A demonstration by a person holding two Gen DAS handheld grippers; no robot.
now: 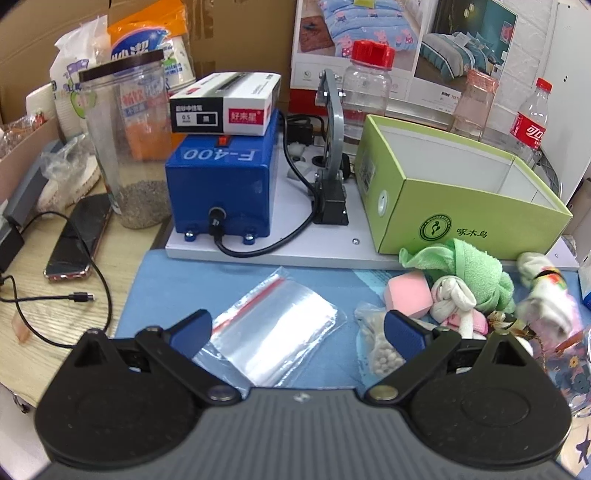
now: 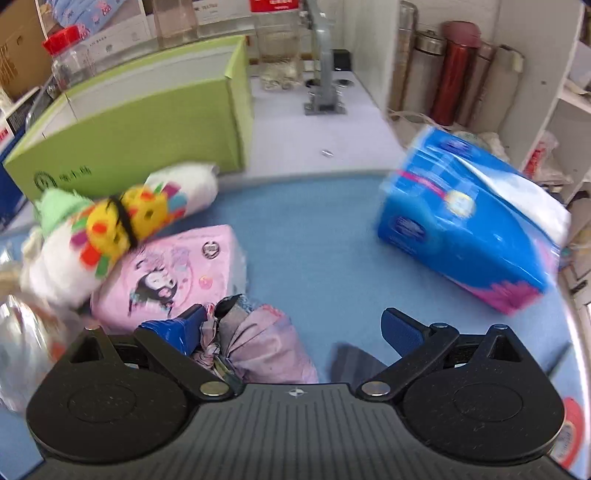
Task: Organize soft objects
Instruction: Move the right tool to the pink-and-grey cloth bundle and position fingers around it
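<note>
Blue F-400 machine [image 1: 221, 184], phone [image 1: 79, 240], clear jar [image 1: 127, 147], possibly holding grit.

wooden desk [image 1: 55, 306], white shelving [image 2: 550, 92], cardboard backdrop [image 1: 236, 33]

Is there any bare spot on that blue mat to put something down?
Yes: a wide bare strip of mat between the pink pack and the blue tissue pack, running back to the green box. It is crowded on the side with the towel, socks and sponge.
</note>
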